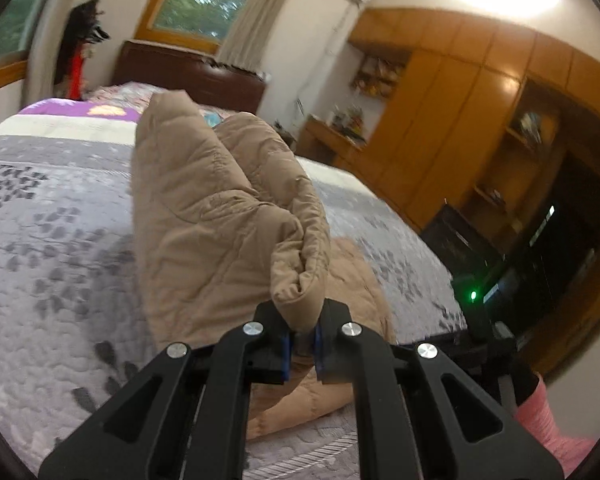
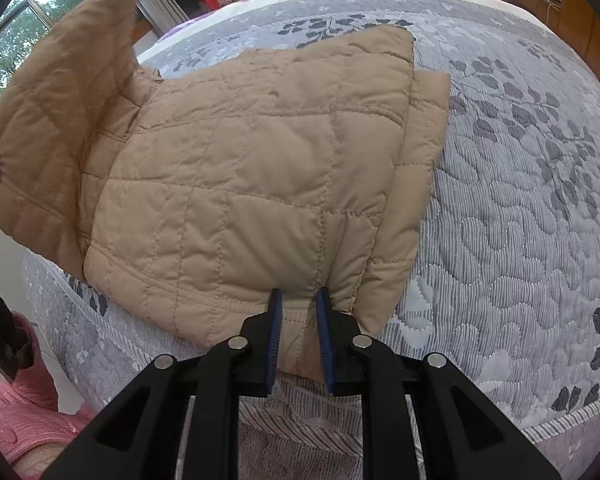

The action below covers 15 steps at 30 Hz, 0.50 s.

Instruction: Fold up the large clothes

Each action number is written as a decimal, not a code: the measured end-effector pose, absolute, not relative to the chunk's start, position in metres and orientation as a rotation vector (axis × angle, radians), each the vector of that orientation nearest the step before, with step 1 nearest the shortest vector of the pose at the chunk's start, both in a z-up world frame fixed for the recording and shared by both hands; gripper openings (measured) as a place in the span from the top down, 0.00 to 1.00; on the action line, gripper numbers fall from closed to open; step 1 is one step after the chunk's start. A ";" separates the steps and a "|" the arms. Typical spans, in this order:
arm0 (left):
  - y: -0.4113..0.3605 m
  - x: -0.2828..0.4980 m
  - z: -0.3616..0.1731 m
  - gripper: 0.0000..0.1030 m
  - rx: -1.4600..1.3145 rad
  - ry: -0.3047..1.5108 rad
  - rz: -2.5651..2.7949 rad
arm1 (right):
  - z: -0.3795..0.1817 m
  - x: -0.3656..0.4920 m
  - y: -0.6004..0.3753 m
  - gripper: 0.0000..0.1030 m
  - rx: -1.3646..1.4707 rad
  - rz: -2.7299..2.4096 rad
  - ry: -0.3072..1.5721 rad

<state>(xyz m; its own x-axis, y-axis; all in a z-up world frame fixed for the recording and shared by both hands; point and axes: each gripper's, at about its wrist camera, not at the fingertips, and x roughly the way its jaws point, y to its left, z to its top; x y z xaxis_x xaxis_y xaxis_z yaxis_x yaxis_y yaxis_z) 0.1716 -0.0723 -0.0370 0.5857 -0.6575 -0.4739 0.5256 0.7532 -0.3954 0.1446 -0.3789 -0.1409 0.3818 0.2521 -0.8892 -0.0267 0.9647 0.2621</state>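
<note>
A tan quilted jacket (image 2: 260, 168) lies partly folded on the grey leaf-patterned bed (image 2: 520, 200). My left gripper (image 1: 302, 336) is shut on a bunched edge of the jacket (image 1: 220, 216) and holds that part lifted above the bed. In the right wrist view this raised flap (image 2: 60, 112) stands up at the left. My right gripper (image 2: 298, 320) is shut on the jacket's near hem, close to the bed's near edge, with fabric pinched between its blue pads (image 2: 274, 336).
The bed's headboard (image 1: 188, 72) and a window (image 1: 208, 0) are at the far end. Wooden wardrobes (image 1: 460, 120) and a dark cabinet (image 1: 480, 256) stand to the right of the bed. My pink sleeve (image 2: 24, 392) shows at lower left.
</note>
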 end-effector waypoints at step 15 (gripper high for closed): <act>-0.146 0.203 -0.127 0.93 -0.100 0.911 -0.796 | -0.141 0.145 -0.381 0.84 0.226 0.186 1.170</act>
